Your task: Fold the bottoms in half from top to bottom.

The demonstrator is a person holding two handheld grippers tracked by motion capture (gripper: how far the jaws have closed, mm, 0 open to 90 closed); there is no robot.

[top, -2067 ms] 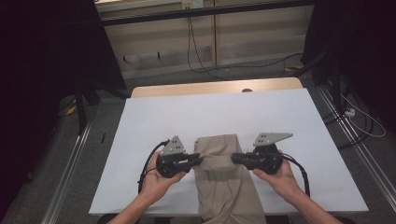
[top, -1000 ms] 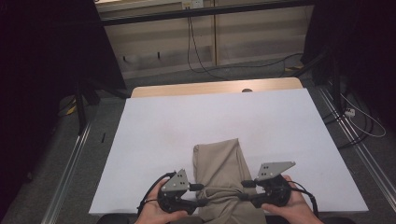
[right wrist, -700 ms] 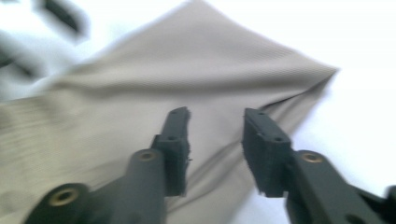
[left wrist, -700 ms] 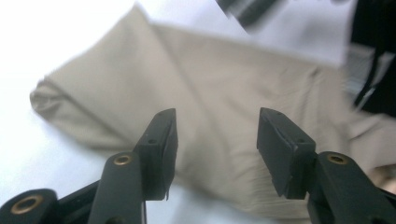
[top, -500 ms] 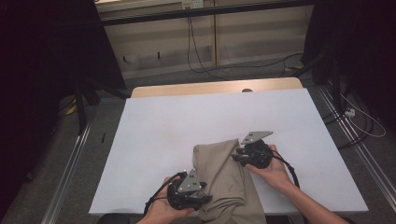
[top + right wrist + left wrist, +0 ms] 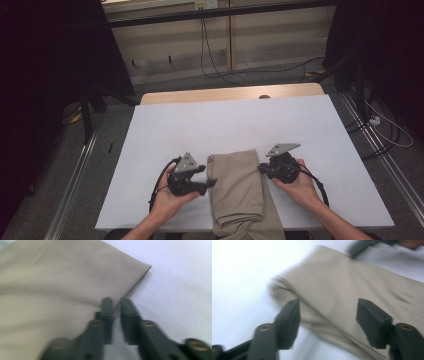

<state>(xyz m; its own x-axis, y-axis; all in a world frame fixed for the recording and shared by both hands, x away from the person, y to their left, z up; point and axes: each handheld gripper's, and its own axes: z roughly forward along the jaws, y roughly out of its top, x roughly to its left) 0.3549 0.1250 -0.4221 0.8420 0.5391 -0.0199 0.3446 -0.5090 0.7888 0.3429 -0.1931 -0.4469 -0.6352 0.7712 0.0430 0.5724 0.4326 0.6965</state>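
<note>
A folded beige cloth [image 6: 239, 190] lies at the near middle of the white table [image 6: 225, 125], its lower end hanging over the front edge. My left gripper [image 6: 209, 182] is at the cloth's left edge; in the left gripper view its jaws [image 6: 328, 306] stand wide open over the beige cloth [image 6: 352, 287], holding nothing. My right gripper [image 6: 260, 169] is at the cloth's right edge. In the right gripper view its jaws [image 6: 116, 302] are almost together, pinching the folded edge of the cloth [image 6: 57, 290] just below its corner.
A wooden strip [image 6: 230, 94] runs along the table's far edge. Cables [image 6: 215, 60] lie on the floor beyond it, and metal rails [image 6: 75, 175] flank the table. The other gripper's jaw tip [image 6: 362, 246] shows past the cloth in the left gripper view.
Both grippers dropped to the cloth's near end, then came back up the table. The right one reached the cloth's right edge first; the left followed and now stands open at the left edge.
</note>
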